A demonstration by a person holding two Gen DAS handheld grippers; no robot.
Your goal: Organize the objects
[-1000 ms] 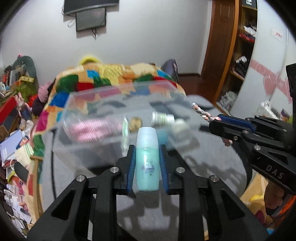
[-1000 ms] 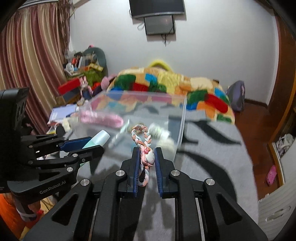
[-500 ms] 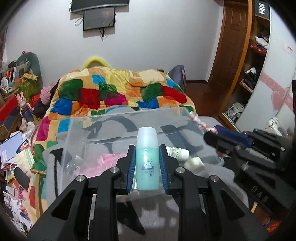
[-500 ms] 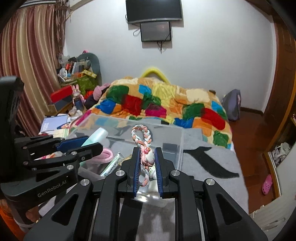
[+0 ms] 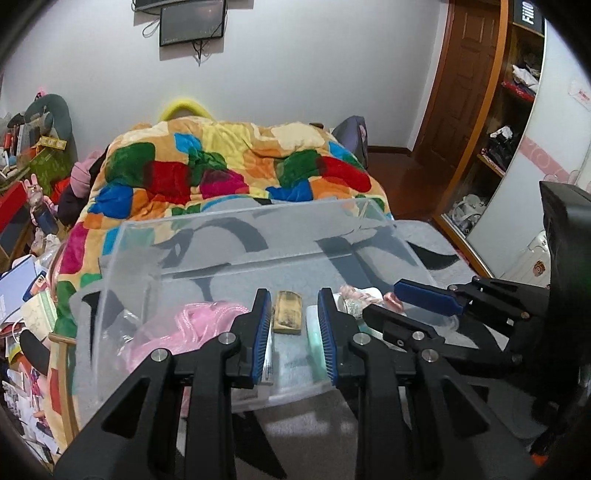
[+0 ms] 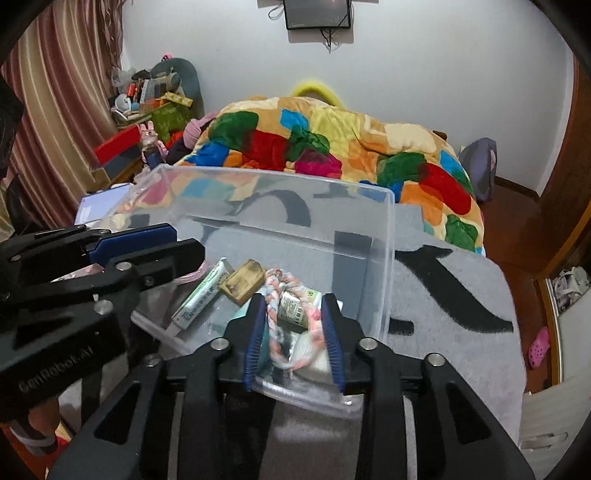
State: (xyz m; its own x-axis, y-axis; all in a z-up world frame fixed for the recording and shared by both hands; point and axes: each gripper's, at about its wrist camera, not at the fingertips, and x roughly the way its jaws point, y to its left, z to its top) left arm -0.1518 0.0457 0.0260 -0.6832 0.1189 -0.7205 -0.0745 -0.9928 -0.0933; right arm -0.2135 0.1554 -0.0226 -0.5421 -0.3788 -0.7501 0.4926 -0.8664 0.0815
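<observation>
While both grippers — left (image 5: 291, 325), right (image 6: 293, 332) — gape empty over the bin (image 6: 384, 258), the braid (image 6: 275, 314) lies inside.

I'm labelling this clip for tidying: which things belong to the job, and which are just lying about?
Job:
clear plastic bin
braided rope
green tube
wooden block
small bottle
pink cord
left gripper
right gripper

Lying about:
patchwork quilt
grey blanket
wall screen

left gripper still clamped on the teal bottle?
No: in the left wrist view the left gripper is open over the clear bin, and the teal bottle lies on the bin floor.
</observation>
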